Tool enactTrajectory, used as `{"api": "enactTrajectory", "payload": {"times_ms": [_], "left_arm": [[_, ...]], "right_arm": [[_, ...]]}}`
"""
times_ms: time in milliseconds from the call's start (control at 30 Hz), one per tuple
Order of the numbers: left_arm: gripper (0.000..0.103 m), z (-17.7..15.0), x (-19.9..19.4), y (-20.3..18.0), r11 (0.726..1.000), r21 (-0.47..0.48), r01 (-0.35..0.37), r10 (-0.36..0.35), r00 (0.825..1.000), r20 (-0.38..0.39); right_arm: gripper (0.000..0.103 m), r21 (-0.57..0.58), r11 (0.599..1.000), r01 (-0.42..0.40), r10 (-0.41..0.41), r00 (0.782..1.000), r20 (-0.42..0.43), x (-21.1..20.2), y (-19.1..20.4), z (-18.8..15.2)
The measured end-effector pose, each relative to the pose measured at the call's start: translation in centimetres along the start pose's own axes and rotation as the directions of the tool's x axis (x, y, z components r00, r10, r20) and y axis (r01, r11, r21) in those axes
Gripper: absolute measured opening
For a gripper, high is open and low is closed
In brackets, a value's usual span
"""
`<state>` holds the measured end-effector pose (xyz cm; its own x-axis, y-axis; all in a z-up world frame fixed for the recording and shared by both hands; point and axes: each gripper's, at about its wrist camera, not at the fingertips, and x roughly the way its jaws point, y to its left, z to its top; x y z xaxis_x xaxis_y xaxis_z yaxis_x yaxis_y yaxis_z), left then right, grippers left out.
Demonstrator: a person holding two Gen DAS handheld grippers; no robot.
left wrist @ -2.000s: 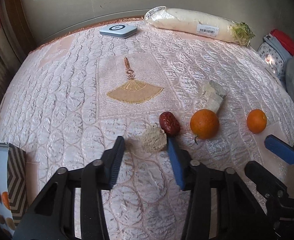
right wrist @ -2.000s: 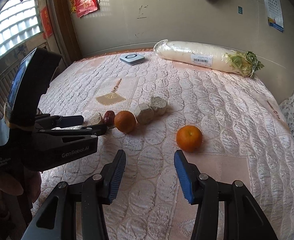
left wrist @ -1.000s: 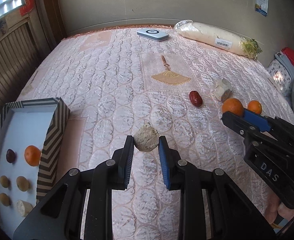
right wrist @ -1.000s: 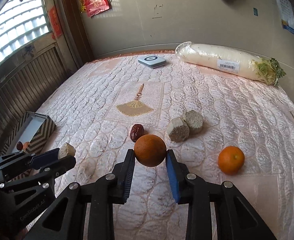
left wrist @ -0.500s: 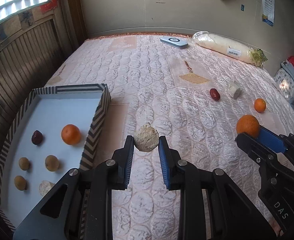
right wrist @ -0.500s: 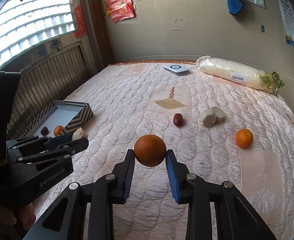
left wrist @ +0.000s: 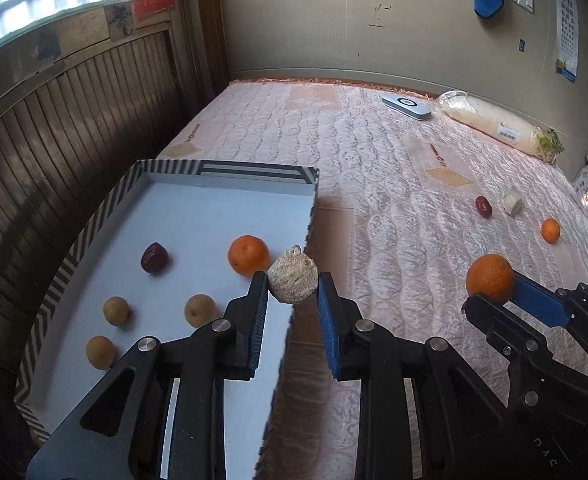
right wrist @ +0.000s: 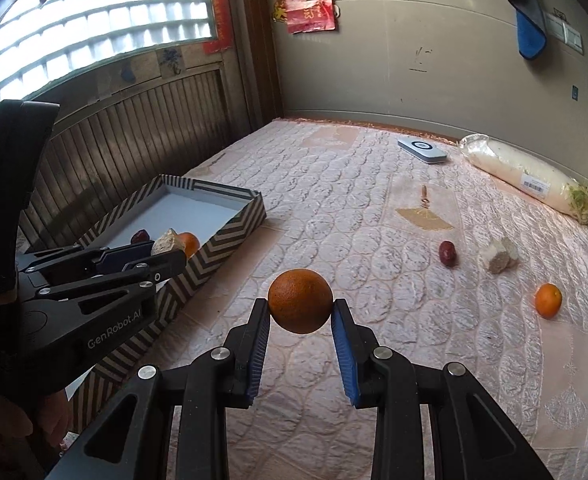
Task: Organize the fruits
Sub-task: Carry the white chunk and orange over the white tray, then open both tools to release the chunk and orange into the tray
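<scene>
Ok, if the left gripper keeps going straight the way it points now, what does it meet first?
Probably the striped box's near wall, or the orange just inside it. The left gripper, shut on the beige lump, points at that edge; depth is unclear.

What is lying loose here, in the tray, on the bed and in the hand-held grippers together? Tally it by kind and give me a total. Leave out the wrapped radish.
Oranges: 3
Red dates: 2
Small tan round fruits: 3
Pale rough chunks: 3
Total: 11
</scene>
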<state>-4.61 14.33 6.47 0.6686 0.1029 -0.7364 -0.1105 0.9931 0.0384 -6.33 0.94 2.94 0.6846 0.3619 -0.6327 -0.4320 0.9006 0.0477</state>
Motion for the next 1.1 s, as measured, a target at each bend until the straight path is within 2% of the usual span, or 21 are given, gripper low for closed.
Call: {"api": "enactTrajectory", "payload": {"times_ms": [400,767,1100], "left_arm": [[0.024,-0.6,-0.6,5.7,0.995,-0.079,-0.055,0.056,0.998,0.007],[0.024,-1.2,0.5,10.2,0.985,-0.146,-0.091,0.087,0.996,-0.033],[0.024,-1.5,1.7,11.6,0.982,-0.165,-0.093,0.083,0.994,-0.067]], "right_arm": [[0.031,-0.102,0.993,-0.063,0.061,0.998,-0.019,1.9,5.9,1.6],[0.031,-0.184,0.976,-0.119,0.109,0.992,-0.063,4.7,11.1,2.4],[0.031,-0.222,0.966,-0.131,0.106,0.987,-0.121,7.5,12.9,2.6]]}}
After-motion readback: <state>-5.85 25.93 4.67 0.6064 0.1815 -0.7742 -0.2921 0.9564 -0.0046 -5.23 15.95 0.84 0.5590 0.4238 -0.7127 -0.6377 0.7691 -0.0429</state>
